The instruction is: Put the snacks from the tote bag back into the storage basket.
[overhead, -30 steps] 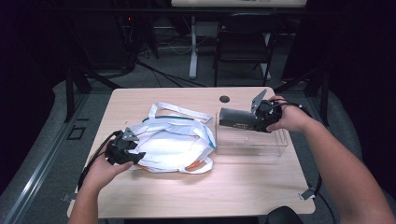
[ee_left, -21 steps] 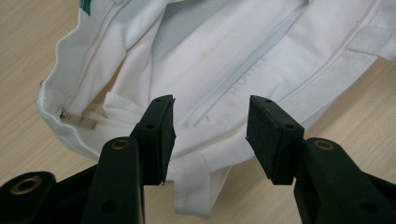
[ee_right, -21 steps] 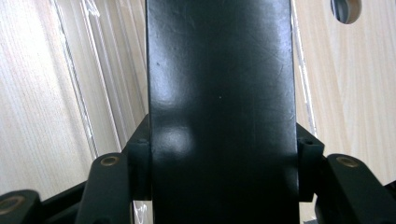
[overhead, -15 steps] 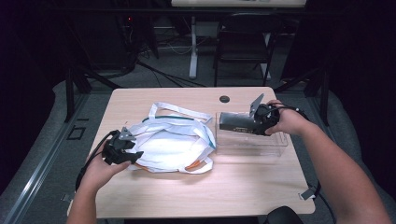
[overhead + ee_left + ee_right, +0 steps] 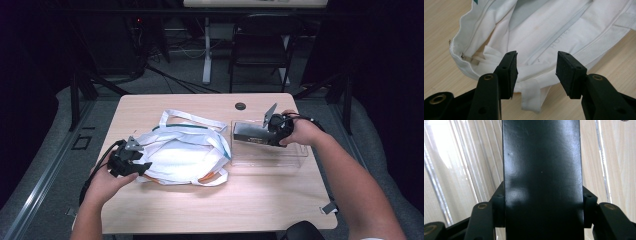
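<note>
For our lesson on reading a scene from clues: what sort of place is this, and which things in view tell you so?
Probably a lab or recording studio set up for manipulation work, not a home. A bare wooden table stands among dark surroundings, cables trail over the grey floor behind it, and a person works with a handheld gripper in each hand.

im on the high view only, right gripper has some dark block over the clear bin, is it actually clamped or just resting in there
Observer: Clamped. In the right gripper view both pads press the flat black box's sides.
Operator: and the left one, has it got the bag
Observer: No. The left gripper stands open, white bag cloth between its pads.
Operator: what's under the box
Observer: The clear bin's ribbed wall shows beside it.
</note>
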The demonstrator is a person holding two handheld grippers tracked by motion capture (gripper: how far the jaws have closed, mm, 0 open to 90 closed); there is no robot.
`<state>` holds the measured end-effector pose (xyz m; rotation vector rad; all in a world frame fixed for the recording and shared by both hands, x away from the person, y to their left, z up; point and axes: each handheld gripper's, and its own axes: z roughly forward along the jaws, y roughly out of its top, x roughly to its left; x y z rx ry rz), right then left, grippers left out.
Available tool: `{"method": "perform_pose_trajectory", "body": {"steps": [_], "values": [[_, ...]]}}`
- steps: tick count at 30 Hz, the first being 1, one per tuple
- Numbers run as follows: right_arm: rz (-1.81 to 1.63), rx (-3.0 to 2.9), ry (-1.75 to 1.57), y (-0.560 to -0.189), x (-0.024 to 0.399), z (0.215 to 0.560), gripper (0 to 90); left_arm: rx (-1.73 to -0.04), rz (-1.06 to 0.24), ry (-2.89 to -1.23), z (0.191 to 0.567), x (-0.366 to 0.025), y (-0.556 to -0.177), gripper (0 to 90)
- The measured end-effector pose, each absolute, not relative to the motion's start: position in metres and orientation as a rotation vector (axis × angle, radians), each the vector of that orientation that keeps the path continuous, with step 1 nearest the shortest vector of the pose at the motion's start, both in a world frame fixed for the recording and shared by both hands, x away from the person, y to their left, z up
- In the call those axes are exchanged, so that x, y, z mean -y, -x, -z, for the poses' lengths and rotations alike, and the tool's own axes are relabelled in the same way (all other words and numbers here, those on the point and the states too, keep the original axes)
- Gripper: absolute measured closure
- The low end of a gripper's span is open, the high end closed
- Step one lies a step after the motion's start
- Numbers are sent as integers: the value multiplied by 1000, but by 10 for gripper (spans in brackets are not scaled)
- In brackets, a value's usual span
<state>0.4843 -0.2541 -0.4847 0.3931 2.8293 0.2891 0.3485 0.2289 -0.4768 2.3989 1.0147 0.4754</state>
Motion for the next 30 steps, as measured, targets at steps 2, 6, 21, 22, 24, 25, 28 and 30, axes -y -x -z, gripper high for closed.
{"method": "perform_pose_trajectory", "body": {"steps": [2,6,21,22,24,25,28,30], "values": [[-296,-2832,-396,-485,253,488,422,-1015,-477,-2399,477,-228,-349,515],[-272,-2826,-400,-487,252,491,422,-1014,-477,-2404,478,-228,-349,515],[-260,-2822,-414,-492,249,496,420,-1017,-473,-2414,481,-227,-349,515],[-254,-2823,-412,-493,249,496,420,-1018,-472,-2415,482,-227,-350,515],[-278,-2815,-438,-492,249,499,419,-1018,-472,-2416,482,-226,-350,515],[-267,-2818,-432,-493,249,499,419,-1017,-473,-2417,482,-226,-349,515],[-274,-2814,-442,-494,248,501,419,-1017,-472,-2414,481,-227,-349,515],[-249,-2819,-432,-495,248,501,419,-1021,-474,-2414,482,-227,-349,515]]}}
